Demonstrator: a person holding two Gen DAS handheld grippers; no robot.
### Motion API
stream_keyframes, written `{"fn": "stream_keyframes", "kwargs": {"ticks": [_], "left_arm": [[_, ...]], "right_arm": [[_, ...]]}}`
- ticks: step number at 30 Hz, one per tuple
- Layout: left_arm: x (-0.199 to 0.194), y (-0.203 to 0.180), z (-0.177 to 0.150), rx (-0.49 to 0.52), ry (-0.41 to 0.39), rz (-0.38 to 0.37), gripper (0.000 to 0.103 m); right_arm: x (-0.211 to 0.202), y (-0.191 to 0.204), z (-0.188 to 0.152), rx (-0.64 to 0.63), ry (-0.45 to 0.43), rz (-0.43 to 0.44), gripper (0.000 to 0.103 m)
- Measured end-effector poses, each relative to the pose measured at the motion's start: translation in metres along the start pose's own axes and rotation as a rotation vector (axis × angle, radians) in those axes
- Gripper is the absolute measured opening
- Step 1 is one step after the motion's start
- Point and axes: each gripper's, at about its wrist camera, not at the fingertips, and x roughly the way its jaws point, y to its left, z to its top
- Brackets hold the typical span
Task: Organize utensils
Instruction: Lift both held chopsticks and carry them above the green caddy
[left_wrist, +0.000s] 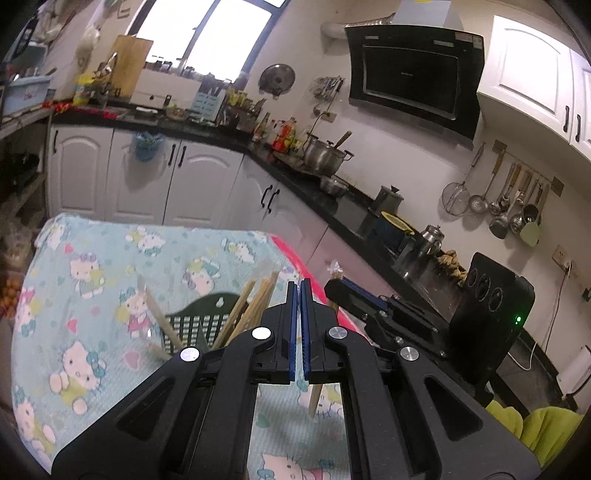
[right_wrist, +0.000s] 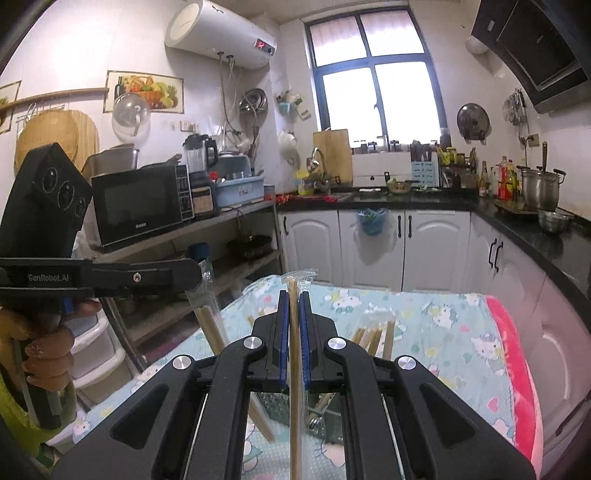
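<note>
Both grippers hang above the cartoon-print table cloth (right_wrist: 424, 314): the right gripper (right_wrist: 294, 295) is clamped narrow on a wrapped pair of chopsticks (right_wrist: 294, 369), upright between its pads, and the left gripper (right_wrist: 195, 267), jaws fully together, pinches the top of a second wrapped pair (right_wrist: 208, 317). The black mesh utensil basket (left_wrist: 192, 325), w/ more chopsticks leaning in it, sits just below. Best approach, prob.: keep grips firm, centre each pair over the basket & lower it end-first before letting go.

Two grippers (right_wrist: 294, 295), one dark basket (left_wrist: 201, 325); several wrapped chopsticks (right_wrist: 373, 338)
</note>
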Motion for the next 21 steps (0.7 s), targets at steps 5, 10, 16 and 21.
{"fn": "stream_keyframes", "kwargs": {"ticks": [5,10,16,21], "left_arm": [[-0.001,-0.001,0.011,0.014,-0.017,0.017,0.000],[-0.006,0.001,0.028,0.022,-0.048,0.039,0.000],[-0.010,0.001,0.045,0.037,-0.086,0.049,0.000],[-0.008,0.004,0.053,0.032,-0.101,0.057,0.000]], "right_arm": [[-0.002,-0.001,0.009,-0.002,-0.029,-0.003,0.006],[-0.001,-0.002,0.016,0.002,-0.061,-0.008,0.006],[0.001,-0.003,0.025,0.012,-0.108,-0.006,0.006],[0.005,-0.005,0.035,0.024,-0.144,-0.005,0.006]]}}
